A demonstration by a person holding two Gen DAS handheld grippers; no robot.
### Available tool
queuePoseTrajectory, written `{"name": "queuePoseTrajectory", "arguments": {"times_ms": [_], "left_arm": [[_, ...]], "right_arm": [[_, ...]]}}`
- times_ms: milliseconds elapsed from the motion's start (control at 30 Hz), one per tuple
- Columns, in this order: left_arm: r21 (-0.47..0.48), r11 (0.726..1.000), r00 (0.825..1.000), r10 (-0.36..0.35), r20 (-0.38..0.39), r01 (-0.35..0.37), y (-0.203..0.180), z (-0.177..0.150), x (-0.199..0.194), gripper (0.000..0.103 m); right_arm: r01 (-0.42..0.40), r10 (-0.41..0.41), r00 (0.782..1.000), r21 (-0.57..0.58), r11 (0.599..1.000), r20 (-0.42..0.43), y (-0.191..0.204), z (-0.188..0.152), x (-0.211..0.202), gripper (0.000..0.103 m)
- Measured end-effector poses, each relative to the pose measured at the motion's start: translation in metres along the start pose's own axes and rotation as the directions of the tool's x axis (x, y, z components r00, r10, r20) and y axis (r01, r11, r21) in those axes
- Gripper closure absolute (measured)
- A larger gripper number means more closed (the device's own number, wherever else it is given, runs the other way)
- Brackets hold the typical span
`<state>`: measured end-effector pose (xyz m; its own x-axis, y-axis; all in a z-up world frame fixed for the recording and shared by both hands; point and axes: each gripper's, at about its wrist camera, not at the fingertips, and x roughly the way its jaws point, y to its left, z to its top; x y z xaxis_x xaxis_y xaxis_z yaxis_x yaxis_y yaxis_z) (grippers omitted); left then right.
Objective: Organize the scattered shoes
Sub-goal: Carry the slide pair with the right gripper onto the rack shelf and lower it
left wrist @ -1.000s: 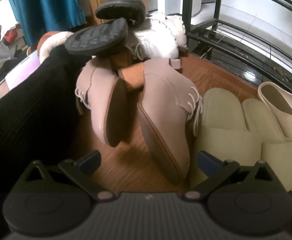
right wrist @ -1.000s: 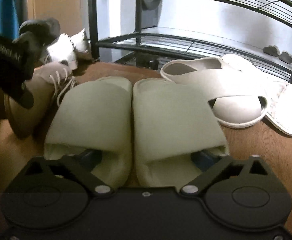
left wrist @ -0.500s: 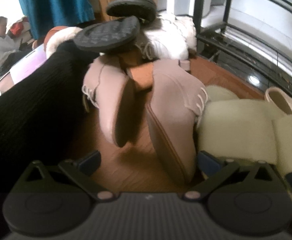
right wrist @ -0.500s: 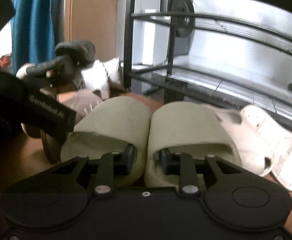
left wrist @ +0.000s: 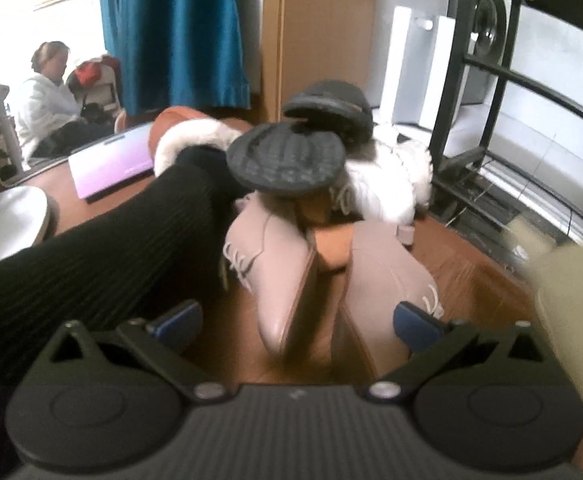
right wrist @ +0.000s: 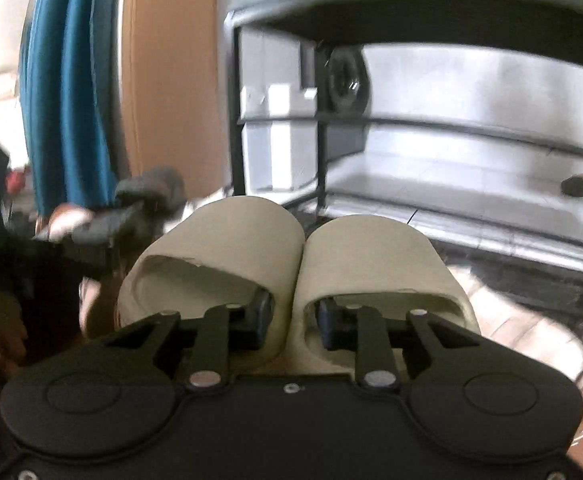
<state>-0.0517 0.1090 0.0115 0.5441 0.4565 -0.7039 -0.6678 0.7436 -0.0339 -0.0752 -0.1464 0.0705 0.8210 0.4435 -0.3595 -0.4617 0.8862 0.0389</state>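
Note:
A pair of pale green slides (right wrist: pixel 291 248) hangs off the floor in the right wrist view. My right gripper (right wrist: pixel 293 314) is shut on them, one finger inside each slide, pinching their inner walls together. A blurred part of a pale green slide (left wrist: pixel 563 300) shows at the right edge of the left wrist view. My left gripper (left wrist: pixel 295 320) is open, low over the wooden floor, with two pink suede lace-up boots (left wrist: pixel 271 268) lying on their sides just ahead of its fingers. Black-soled shoes (left wrist: pixel 287 160) and a white fluffy shoe (left wrist: pixel 387 188) are piled behind the boots.
A black metal shoe rack (right wrist: pixel 323 120) stands right behind the slides; its frame (left wrist: pixel 451 80) is at the right of the left wrist view. White sandals (right wrist: pixel 531 320) lie lower right. Black ribbed fabric (left wrist: pixel 111 248), a fur-lined brown boot (left wrist: pixel 187 140) and a purple box (left wrist: pixel 111 160) lie left.
My right gripper went from open to shut on the inner walls of the two slides and lifted them off the floor toward the rack. The left gripper stayed open and tilted upward.

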Motion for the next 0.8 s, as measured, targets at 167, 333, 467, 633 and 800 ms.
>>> {"name": "queuePoseTrajectory", "arguments": {"times_ms": [167, 333, 467, 633, 800], "left_arm": [[0.018, 0.998, 0.998, -0.056, -0.011, 0.056, -0.012, 0.002, -0.011, 0.001], [0.097, 0.973, 0.977, -0.211, 0.013, 0.209, -0.056, 0.005, -0.048, 0.001], [0.153, 0.945, 0.954, -0.298, 0.029, 0.29, -0.106, 0.015, -0.075, 0.001], [0.248, 0.911, 0.93, -0.359, 0.077, 0.331, -0.175, 0.025, -0.11, 0.001], [0.31, 0.884, 0.909, -0.401, 0.117, 0.35, -0.215, 0.02, -0.13, 0.001]], "right_arm": [[0.146, -0.146, 0.977, 0.006, 0.989, 0.155, -0.041, 0.037, -0.033, 0.078], [0.324, -0.312, 0.911, -0.001, 0.946, 0.271, -0.095, 0.07, -0.041, 0.078], [0.426, -0.411, 0.86, 0.016, 0.904, 0.303, -0.148, 0.091, -0.024, 0.078], [0.49, -0.473, 0.826, 0.022, 0.871, 0.308, -0.212, 0.111, 0.021, 0.078], [0.507, -0.504, 0.828, 0.057, 0.86, 0.244, -0.273, 0.117, 0.066, 0.078]]}}
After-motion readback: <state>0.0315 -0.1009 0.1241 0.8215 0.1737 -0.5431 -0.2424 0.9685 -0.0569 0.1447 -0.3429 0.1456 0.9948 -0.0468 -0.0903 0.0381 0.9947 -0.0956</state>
